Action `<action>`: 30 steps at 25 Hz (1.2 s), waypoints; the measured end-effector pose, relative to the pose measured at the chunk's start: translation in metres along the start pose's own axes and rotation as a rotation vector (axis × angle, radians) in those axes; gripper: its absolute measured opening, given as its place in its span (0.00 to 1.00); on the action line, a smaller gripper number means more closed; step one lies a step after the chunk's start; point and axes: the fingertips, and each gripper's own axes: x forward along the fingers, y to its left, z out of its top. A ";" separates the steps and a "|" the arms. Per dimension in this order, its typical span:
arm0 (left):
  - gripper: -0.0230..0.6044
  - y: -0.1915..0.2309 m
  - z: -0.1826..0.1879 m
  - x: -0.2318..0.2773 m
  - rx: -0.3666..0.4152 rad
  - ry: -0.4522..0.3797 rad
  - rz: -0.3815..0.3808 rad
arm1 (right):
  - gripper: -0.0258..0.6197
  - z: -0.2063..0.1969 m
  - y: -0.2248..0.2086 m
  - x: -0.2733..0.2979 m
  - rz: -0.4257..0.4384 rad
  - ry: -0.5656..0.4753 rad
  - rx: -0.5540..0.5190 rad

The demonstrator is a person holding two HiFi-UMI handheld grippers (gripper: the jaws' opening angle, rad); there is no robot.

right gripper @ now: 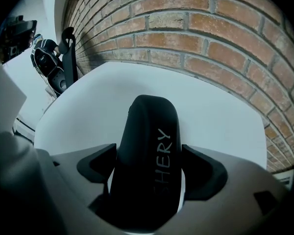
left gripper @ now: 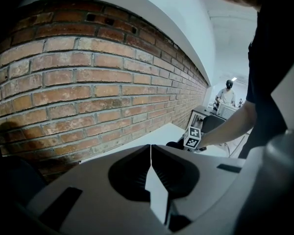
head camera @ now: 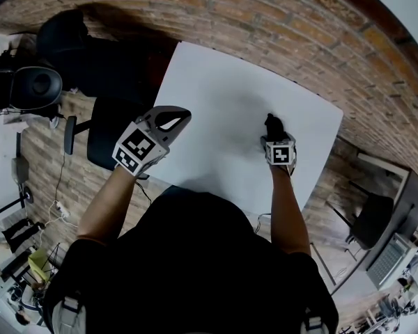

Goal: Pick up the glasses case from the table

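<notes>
The right gripper has its fingers closed on the black glasses case, which stands lengthwise between them with its rounded end pointing toward the brick wall. Pale lettering runs along the top of the case. In the head view the case sits over the right part of the white counter, near its front edge; whether it touches the surface cannot be told. The left gripper hangs above the counter's left front edge, well apart from the case. Its fingers are pressed together with nothing between them.
</notes>
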 end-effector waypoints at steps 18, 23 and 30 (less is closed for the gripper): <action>0.06 -0.002 -0.002 -0.001 0.004 0.001 -0.013 | 0.60 -0.001 0.001 0.000 -0.003 0.021 0.001; 0.06 -0.002 -0.002 -0.002 0.003 0.000 -0.013 | 0.59 -0.003 0.005 0.000 0.021 0.040 0.016; 0.06 -0.002 -0.002 -0.001 0.005 -0.008 -0.014 | 0.56 0.000 0.003 -0.002 -0.003 0.017 -0.022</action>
